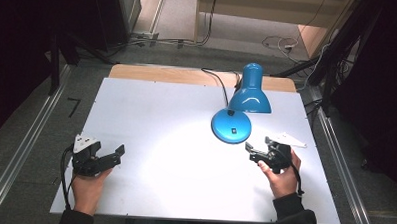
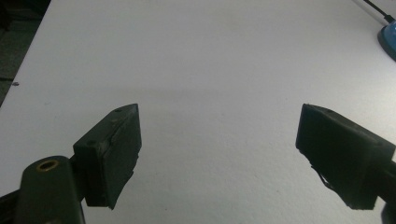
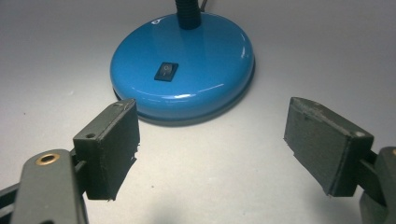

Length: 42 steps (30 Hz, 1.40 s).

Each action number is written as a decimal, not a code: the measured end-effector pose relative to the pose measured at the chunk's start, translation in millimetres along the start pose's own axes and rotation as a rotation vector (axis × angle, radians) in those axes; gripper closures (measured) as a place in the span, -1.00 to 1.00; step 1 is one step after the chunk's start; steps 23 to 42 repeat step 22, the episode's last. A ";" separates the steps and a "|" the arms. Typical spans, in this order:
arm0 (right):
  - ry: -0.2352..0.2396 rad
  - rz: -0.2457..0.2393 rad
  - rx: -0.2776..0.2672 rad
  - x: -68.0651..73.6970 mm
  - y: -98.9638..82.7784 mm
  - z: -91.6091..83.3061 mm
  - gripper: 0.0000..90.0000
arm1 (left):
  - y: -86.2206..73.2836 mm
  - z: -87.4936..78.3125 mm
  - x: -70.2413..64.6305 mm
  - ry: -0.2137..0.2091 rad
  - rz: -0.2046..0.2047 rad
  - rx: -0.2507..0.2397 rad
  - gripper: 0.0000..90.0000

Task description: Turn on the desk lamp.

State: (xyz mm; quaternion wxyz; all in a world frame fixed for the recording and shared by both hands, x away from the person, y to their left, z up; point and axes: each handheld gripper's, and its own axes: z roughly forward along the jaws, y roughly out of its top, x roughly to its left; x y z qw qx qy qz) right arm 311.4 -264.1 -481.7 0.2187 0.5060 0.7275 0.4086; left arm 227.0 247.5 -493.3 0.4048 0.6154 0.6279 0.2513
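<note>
White table [image 1: 151, 115] lying mid-frame, grey floor [image 1: 30, 136] and dark curtains around. Blue lamp [image 1: 232, 125] sitting right of centre. Left gripper [image 1: 116, 154] and right gripper [image 1: 255, 150] gaping wide, holding nothing.

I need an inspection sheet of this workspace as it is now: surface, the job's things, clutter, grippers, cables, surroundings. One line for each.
Surface: white flat table board, with a bright pool of light near the lamp.
Job's things: blue metal desk lamp, shade pointing down; its round blue base carries a small black rocker switch.
Clutter: nothing seen.
Grippers: left gripper open over bare board; right gripper open, facing the base, not touching it.
Cables: black lamp cord runs off the far edge; a cable trails from each gripper.
Surroundings: grey floor, loose wires, dark curtains at both sides.
</note>
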 end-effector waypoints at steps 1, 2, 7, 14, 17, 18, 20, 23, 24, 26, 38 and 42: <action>-0.005 0.004 -0.002 -3.1 -1.7 -3.3 -0.63 | -0.1 0.0 -0.1 0.000 0.000 -0.001 -0.67; -0.006 0.008 -0.002 -6.4 -3.2 -6.5 -0.63 | -0.1 0.0 -0.3 0.001 0.000 0.000 -0.67; -0.032 0.030 0.004 -23.1 -10.9 -20.2 -0.64 | -0.3 0.2 -0.8 0.005 0.000 0.000 -0.67; -0.068 0.051 0.027 -43.0 -22.3 -34.1 -0.66 | -1.0 0.1 -0.3 0.008 0.000 0.001 -0.67; -0.093 0.057 0.029 -51.4 -28.3 -40.6 -0.67 | -1.4 0.4 -0.4 0.011 -0.001 0.004 -0.67; -0.103 0.057 0.029 -54.4 -30.8 -42.2 -0.68 | -1.6 0.4 -0.4 0.012 0.000 0.005 -0.67; -0.131 0.058 0.041 -60.4 -36.7 -44.1 -0.70 | -2.1 0.6 -0.5 0.015 0.002 0.005 -0.67; -0.168 0.056 0.055 -67.4 -43.3 -43.6 -0.71 | -2.7 1.2 -0.5 0.021 0.002 0.007 -0.67; -0.168 0.056 0.055 -67.4 -43.3 -43.6 -0.71 | -2.7 1.2 -0.5 0.021 0.002 0.007 -0.67; -0.168 0.056 0.055 -67.4 -43.3 -43.6 -0.71 | -2.7 1.2 -0.5 0.021 0.002 0.007 -0.67; -0.168 0.056 0.055 -67.4 -43.3 -43.6 -0.71 | -2.7 1.2 -0.5 0.021 0.002 0.007 -0.67; -0.168 0.056 0.055 -67.4 -43.3 -43.6 -0.71 | -2.7 1.2 -0.5 0.021 0.002 0.007 -0.67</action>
